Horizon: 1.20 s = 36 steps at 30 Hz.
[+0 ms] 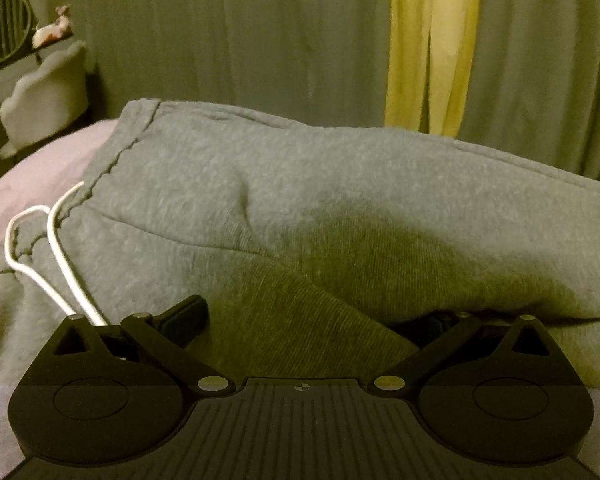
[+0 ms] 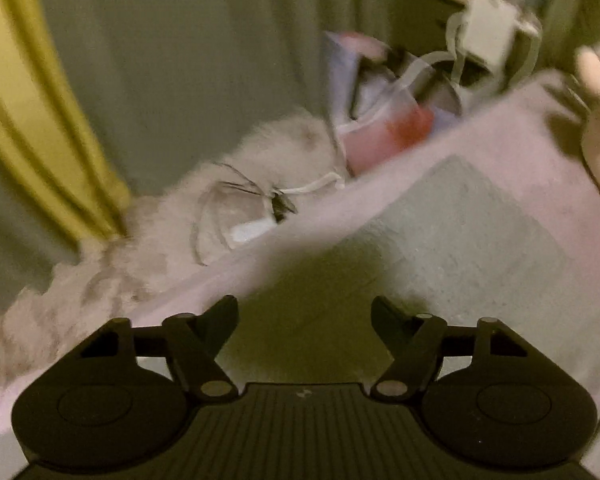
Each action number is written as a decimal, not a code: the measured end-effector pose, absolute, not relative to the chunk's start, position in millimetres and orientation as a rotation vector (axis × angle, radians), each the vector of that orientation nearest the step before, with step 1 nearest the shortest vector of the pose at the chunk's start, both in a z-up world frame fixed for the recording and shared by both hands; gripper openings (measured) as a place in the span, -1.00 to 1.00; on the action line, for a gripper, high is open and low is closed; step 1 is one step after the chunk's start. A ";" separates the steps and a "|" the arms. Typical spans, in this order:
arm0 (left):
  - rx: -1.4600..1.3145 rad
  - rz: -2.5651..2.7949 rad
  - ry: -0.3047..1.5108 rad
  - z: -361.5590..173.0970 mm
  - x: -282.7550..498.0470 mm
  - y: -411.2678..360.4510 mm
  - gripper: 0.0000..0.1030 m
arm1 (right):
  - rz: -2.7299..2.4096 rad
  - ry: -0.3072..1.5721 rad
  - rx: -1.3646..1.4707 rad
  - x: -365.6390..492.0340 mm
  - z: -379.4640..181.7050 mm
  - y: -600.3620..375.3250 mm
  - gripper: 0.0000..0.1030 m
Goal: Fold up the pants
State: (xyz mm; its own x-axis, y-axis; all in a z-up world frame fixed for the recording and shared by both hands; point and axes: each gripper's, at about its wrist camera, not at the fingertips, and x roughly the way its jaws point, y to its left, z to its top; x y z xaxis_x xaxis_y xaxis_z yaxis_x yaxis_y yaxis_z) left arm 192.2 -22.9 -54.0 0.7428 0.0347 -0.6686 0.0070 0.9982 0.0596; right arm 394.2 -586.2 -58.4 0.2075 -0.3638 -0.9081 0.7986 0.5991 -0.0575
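Left wrist view looks across a pale pink bed cover (image 1: 40, 176), with grey-green curtains (image 1: 240, 32) hanging behind it and a yellow curtain strip (image 1: 432, 48) to the right. At far left stand a shelf with a round slatted fan (image 1: 4, 24) and a pale cushion-like shape (image 1: 48, 96).

Grey pants (image 1: 300, 200) fill the middle of this view, bunched up on the cover, their white drawstring (image 1: 56, 256) looping down on the left. The left gripper (image 1: 300, 328) is level and pushed low against the cloth. Its fingers are spread wide, a fold of the pants lies between them, and the right finger is mostly hidden under the fabric.

Right wrist view is blurred. It shows the bed cover (image 2: 500, 128) slanting up to the right, a grey patch of the pants (image 2: 460, 232) on it, a white fluffy rug (image 2: 160, 232) beyond the edge, bags (image 2: 380, 120) farther off and the yellow curtain (image 2: 32, 100) at left. The right gripper (image 2: 304, 320) hovers near the cloth, tilted, its fingers well apart and gripping nothing.
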 end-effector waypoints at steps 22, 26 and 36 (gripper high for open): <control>0.028 -0.012 0.732 -57.4 190.3 -17.6 1.00 | -0.752 0.833 0.447 229.9 13.9 -544.2 -0.91; 0.022 -0.005 0.727 -59.6 189.8 -18.5 1.00 | -0.734 0.854 0.410 116.9 24.6 -497.9 -0.91; -0.138 -0.027 0.785 -23.5 198.4 11.7 1.00 | -0.703 0.893 0.394 -14.4 -12.8 -464.7 -0.96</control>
State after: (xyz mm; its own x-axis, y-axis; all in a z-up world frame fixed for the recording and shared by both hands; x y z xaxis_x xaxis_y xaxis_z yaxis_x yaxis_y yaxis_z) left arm 198.4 11.7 -23.5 0.7077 -0.0755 -0.7025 -0.0269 0.9907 -0.1336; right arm -14.4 -464.7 -12.8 0.4285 -0.3898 -0.8152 0.7011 0.7125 0.0278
